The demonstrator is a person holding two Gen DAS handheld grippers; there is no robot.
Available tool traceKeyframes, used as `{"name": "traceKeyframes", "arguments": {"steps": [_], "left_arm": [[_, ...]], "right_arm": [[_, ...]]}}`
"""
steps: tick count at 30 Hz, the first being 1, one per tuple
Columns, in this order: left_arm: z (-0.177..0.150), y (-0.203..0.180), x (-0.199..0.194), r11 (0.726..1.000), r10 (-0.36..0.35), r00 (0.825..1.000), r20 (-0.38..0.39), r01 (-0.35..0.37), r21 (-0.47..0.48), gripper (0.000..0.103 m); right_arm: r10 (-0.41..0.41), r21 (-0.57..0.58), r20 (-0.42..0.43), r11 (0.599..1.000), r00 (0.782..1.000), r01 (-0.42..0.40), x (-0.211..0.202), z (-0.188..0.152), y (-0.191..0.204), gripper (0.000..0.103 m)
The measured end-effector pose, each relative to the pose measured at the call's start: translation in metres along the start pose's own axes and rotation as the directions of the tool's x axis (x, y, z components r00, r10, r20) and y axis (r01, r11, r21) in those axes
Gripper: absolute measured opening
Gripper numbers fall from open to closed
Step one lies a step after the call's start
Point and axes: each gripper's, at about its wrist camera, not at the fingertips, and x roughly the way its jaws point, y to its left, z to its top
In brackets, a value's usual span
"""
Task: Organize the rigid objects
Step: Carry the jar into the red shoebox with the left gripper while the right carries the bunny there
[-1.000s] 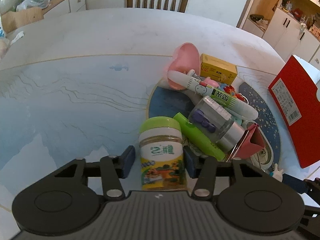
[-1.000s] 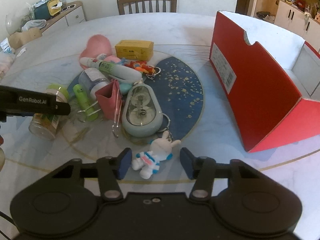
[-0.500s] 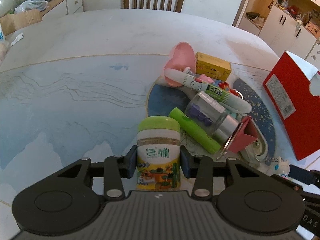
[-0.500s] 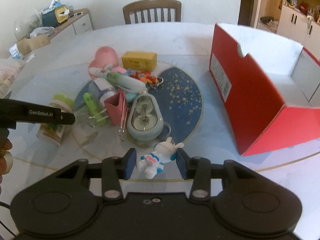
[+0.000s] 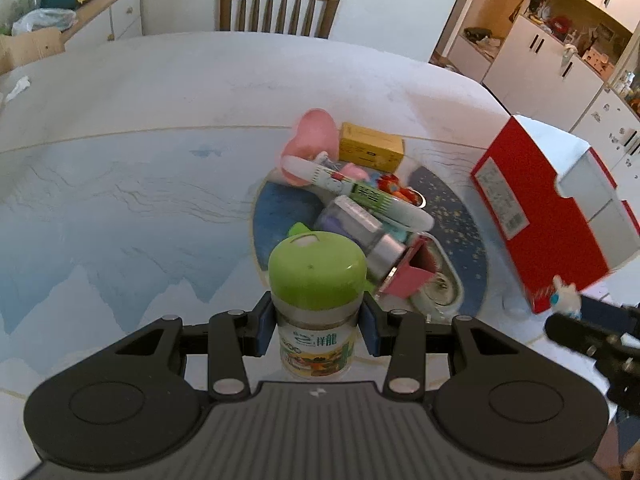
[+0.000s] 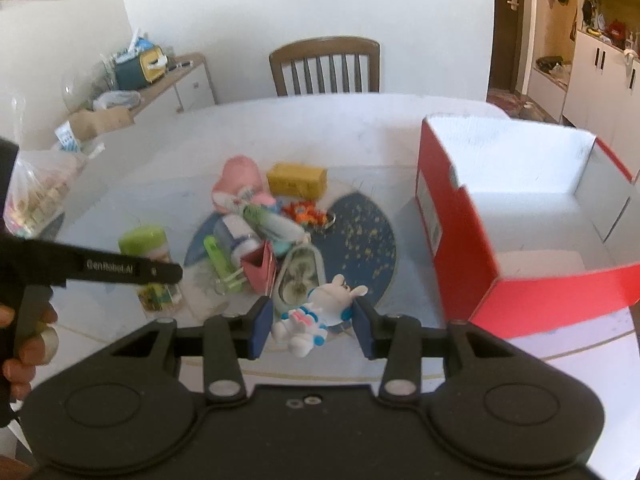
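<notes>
My left gripper [image 5: 317,329] is shut on a green-lidded jar [image 5: 316,304] and holds it above the table; the jar also shows in the right wrist view [image 6: 149,256]. My right gripper [image 6: 310,326] is shut on a white rabbit figure [image 6: 320,314] and holds it lifted; the rabbit also shows in the left wrist view [image 5: 565,298]. A pile of small objects lies on a blue mat [image 6: 368,240]: a yellow box [image 6: 297,179], a pink heart case [image 6: 240,176], a green tube [image 6: 219,264], a clear jar [image 5: 360,232] and a grey case [image 6: 299,276].
An open red box [image 6: 516,216] with a white inside stands on the table to the right of the pile. A wooden chair [image 6: 325,66] stands at the far edge. A sideboard [image 6: 160,84] with clutter is at the back left. A bag [image 6: 36,196] lies at the left.
Both grippers have shut, the left on the jar and the right on the rabbit, and both have lifted their objects off the table.
</notes>
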Motion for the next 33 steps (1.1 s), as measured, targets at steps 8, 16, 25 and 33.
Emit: {"name": "traceKeyframes", "arguments": {"steps": [8,16,25,33], "left_arm": [[0.015,-0.030,-0.020,0.999,-0.027,1.000,-0.003,0.027,0.036,0.042],[0.048,-0.084,-0.032,0.993,-0.080,0.997,0.019,0.078,0.090,0.042],[0.089,-0.165,-0.024,0.979,-0.155,0.988,0.016,0.151,0.140,0.042],[0.117,-0.242,-0.004,0.964,-0.176,0.984,0.017,0.168,0.207,0.042]], "right_arm": [[0.003,-0.032,0.074,0.999,0.997,0.000,-0.032,0.029,-0.026,0.042],[-0.021,-0.046,0.128,0.999,0.992,0.027,-0.046,0.052,-0.069,0.042],[-0.035,-0.055,0.127,0.998,0.991,0.042,-0.045,0.066,-0.131,0.042],[-0.036,-0.040,0.092,0.998,0.995,0.040,-0.031,0.073,-0.194,0.042]]}}
